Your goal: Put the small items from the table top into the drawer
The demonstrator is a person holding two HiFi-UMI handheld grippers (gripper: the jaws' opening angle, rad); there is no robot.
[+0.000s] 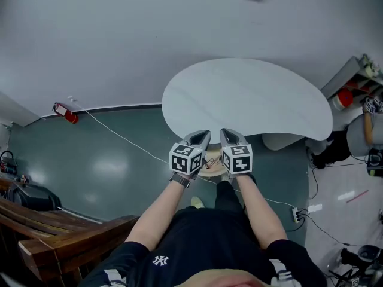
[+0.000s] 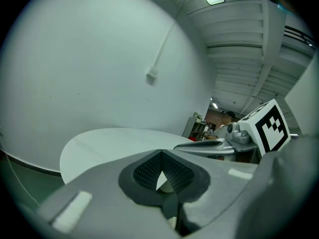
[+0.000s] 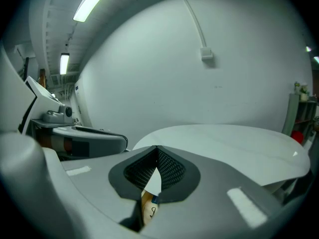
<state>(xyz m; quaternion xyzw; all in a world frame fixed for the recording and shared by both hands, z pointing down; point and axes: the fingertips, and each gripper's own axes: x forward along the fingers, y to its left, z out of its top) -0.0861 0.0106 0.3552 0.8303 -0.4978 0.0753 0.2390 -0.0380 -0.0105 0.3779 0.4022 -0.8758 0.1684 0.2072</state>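
A white rounded table top lies ahead of me, and I see no small items on it. My left gripper and right gripper hang side by side over its near edge, both shut with nothing held. In the left gripper view the left gripper has its jaws met at the tip, with the table beyond and the right gripper beside it. The right gripper view shows the right gripper shut the same way. Under both sits a small round wooden surface. No drawer shows.
A red extinguisher and a white cable lie on the green floor at left. A wooden bench stands at lower left. A shelf unit and a power strip are at right. A white wall backs the table.
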